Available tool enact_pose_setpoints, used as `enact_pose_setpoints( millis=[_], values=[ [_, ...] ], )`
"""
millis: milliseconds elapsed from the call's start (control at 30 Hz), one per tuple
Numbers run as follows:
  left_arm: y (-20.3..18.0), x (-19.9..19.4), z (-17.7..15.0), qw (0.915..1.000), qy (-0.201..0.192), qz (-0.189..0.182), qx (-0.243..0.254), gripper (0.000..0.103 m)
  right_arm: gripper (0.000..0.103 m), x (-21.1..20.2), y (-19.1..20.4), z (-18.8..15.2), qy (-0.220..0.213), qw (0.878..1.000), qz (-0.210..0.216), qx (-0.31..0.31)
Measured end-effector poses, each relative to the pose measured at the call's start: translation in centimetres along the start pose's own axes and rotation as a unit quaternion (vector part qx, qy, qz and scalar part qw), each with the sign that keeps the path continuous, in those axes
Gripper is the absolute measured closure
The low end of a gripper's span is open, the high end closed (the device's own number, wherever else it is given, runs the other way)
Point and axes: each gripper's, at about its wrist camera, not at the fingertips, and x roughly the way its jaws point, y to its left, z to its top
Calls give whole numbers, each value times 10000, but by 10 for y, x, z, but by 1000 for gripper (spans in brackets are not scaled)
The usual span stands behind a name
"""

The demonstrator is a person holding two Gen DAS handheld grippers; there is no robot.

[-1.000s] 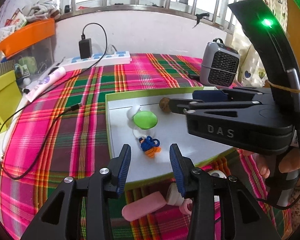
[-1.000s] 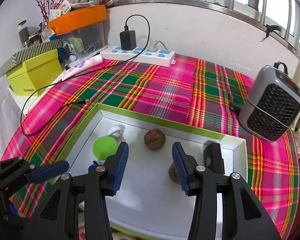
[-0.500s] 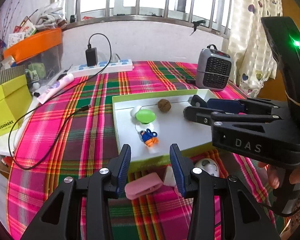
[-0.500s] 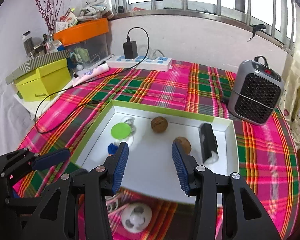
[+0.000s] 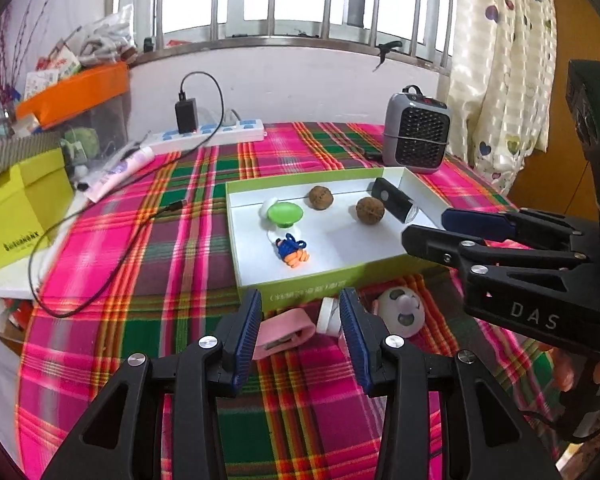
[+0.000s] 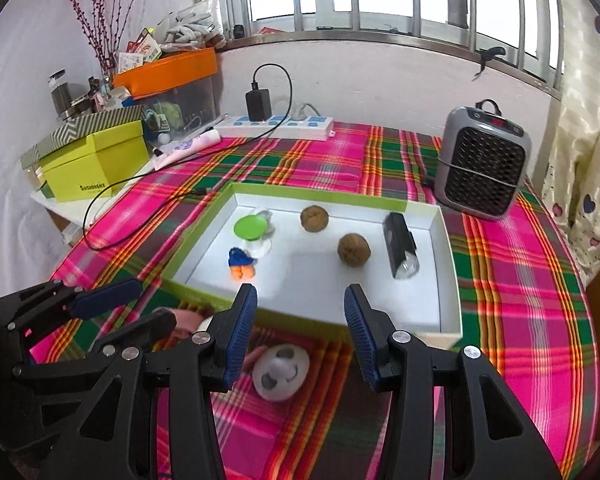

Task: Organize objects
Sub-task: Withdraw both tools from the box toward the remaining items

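1. Nearest the cameras, the left gripper [image 5: 300,332] and the right gripper [image 6: 300,332] both hang above the plaid cloth with their blue-padded fingers spread apart, nothing between them.
2. Just past the left gripper's tips lie a pink case [image 5: 286,333] and a small white cap-like piece [image 5: 327,316], side by side on the cloth in front of the tray wall. The right wrist view hides the case almost wholly behind the left gripper's arm – only a pink sliver shows.
3. A white round panda-faced gadget [image 6: 281,372] lies on the cloth between the right gripper's fingers in that view; the left wrist view shows it beside the cap, close to the tray's near wall.
4. Next comes the shallow white tray with green outer walls [image 6: 446,264]. Inside it: a blue-and-orange knotted charm [image 6: 241,265] near the front left, a green round suction piece [image 6: 251,227] behind it, two walnuts [image 6: 353,249] apart from each other in the middle, and a black oblong device [image 6: 398,240] along the right side.
5. The right wrist view shows the device's clear end pointing toward the near wall; the left wrist view partly covers that end with the right gripper's arm.
6. The surface is a table under a pink, green and orange plaid cloth [image 5: 148,264]. Farther off stand a grey heater [image 6: 485,160] at the right, a white power strip [image 6: 278,125] with a black charger against the wall, and a yellow-green box [image 6: 94,168] at the left – behind them a barred window, with a patterned curtain at the right.
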Motion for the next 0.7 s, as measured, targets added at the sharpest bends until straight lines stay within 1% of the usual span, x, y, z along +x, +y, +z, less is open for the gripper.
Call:
enact_pose_setpoints(
  millis=[67, 333, 533, 700],
  values=[
    [-2, -2, -3, 10000, -27, 43, 61, 64, 56, -2, 1, -5, 16, 10000, -8, 17],
    [2, -7, -17, 9999, 20, -96, 22, 63, 56, -5, -3, -26, 96, 9999, -46, 110],
    [17, -8, -29, 9996, 95, -150, -219, 61, 56, -5, -10, -39, 196, 9995, -80, 237],
    [22, -5, -35, 9993, 162, -212, -265, 58, 56, 0, -9, -46, 296, 9992, -47, 259]
  ],
)
